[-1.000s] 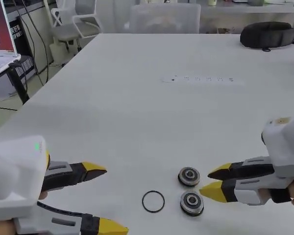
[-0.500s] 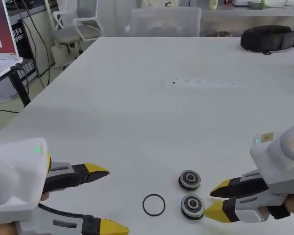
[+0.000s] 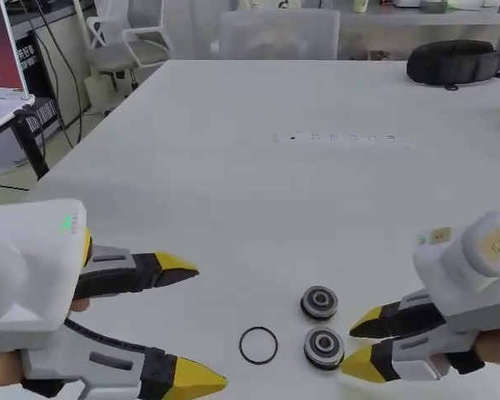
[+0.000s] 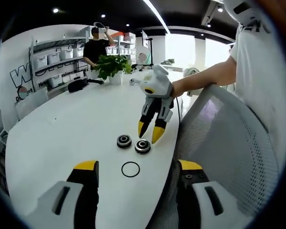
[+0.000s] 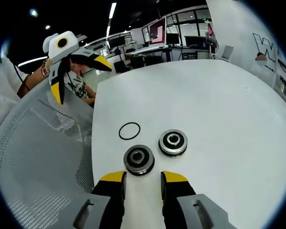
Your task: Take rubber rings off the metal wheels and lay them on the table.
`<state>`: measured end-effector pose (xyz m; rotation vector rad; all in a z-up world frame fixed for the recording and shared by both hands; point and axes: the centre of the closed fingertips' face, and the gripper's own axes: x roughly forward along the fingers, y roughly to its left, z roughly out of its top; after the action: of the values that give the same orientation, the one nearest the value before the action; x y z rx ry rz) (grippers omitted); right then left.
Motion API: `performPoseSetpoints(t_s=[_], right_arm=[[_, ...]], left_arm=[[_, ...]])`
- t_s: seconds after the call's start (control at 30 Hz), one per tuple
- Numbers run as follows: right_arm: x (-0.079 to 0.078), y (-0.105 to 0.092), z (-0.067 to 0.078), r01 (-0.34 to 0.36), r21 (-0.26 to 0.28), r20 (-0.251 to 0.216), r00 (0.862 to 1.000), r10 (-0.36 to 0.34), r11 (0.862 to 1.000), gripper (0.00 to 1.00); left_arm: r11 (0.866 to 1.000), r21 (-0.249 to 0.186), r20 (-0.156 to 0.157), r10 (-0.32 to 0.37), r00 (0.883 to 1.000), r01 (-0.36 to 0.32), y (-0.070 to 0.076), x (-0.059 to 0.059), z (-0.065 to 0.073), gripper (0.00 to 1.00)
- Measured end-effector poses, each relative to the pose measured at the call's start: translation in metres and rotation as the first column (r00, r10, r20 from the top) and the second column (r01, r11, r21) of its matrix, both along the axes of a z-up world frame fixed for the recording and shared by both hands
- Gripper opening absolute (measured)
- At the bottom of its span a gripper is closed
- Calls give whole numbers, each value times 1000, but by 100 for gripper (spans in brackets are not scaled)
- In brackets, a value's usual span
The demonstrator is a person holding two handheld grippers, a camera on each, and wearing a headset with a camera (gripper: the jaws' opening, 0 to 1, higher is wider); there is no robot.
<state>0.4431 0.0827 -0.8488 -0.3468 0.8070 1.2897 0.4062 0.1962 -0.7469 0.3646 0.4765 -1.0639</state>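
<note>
Two metal wheels lie side by side near the table's front edge, a farther wheel (image 3: 320,303) (image 5: 172,142) (image 4: 124,141) with a bright rim and a nearer wheel (image 3: 324,347) (image 5: 139,159) (image 4: 142,146) with a darker outer band. A loose black rubber ring (image 3: 258,345) (image 5: 129,130) (image 4: 130,169) lies flat just left of them. My right gripper (image 3: 358,345) (image 5: 143,176) (image 4: 149,132) is open, its yellow tips right beside the nearer wheel and holding nothing. My left gripper (image 3: 196,327) (image 4: 138,166) (image 5: 78,78) is wide open at the left, apart from the ring.
A white power strip (image 3: 346,137) lies mid-table and a black cushion (image 3: 454,60) sits at the far right. Office chairs (image 3: 279,33) stand beyond the far edge. A mesh chair back (image 4: 219,143) is close behind the near edge.
My right gripper has dropped toward the near edge and now sits level with the nearer wheel. My left gripper has edged slightly forward. Wheels and ring have stayed put.
</note>
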Motion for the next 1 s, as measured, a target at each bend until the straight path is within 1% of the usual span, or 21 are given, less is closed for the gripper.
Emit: performPoseSetpoints(t_s=[0.1, 0.17, 0.23, 0.33, 0.4, 0.43, 0.5, 0.57, 0.6, 0.73, 0.83, 0.87, 0.93, 1.0], right_arm=[[0, 1, 0, -4, 0, 1, 1000, 4, 1000, 27], [0, 2, 1, -6, 7, 4, 1000, 6, 1000, 26], [0, 2, 1, -7, 9, 7, 1000, 7, 1000, 26], [-2, 4, 0, -18, 4, 7, 1000, 18, 1000, 26], [-4, 4, -2, -33, -8, 12, 999, 33, 999, 26], [-4, 4, -2, -36, -12, 14, 999, 36, 999, 26], [-4, 4, -2, -42, -16, 17, 999, 42, 999, 26], [-5, 3, -3, -45, -19, 17, 999, 45, 999, 26], [-5, 3, -3, -46, -19, 17, 999, 46, 999, 26], [-6, 4, -3, -51, -20, 17, 999, 51, 999, 26], [-7, 4, -5, -55, -25, 16, 998, 56, 998, 26], [-7, 4, -5, -57, -26, 16, 998, 57, 998, 26], [-7, 4, -5, -57, -27, 18, 998, 58, 998, 26], [-6, 4, -5, -57, -27, 21, 998, 57, 998, 26]], left_arm=[[999, 6, 8, -31, 999, 31, -7, 1, 3, 63], [998, 25, 16, -58, 998, 57, -12, 3, 4, 62], [997, 35, 27, -75, 997, 74, -16, 6, 6, 61], [995, 22, 34, -99, 995, 98, -27, 11, 11, 61], [992, 20, 28, -123, 992, 122, -37, 13, 9, 61], [987, 36, 23, -160, 987, 159, -43, 11, 6, 61], [976, 66, 16, -207, 978, 205, -52, 10, 0, 60], [970, 82, 16, -230, 973, 228, -59, 14, -4, 60], [969, 83, 16, -235, 972, 233, -62, 16, -5, 60], [963, 73, 17, -260, 965, 258, -74, 24, -4, 59], [961, 66, 22, -272, 962, 270, -80, 30, -5, 56], [961, 55, 19, -274, 962, 273, -83, 33, -6, 55], [964, 32, 17, -263, 965, 262, -87, 39, -6, 52], [968, 19, 20, -252, 968, 251, -89, 44, -7, 50]])
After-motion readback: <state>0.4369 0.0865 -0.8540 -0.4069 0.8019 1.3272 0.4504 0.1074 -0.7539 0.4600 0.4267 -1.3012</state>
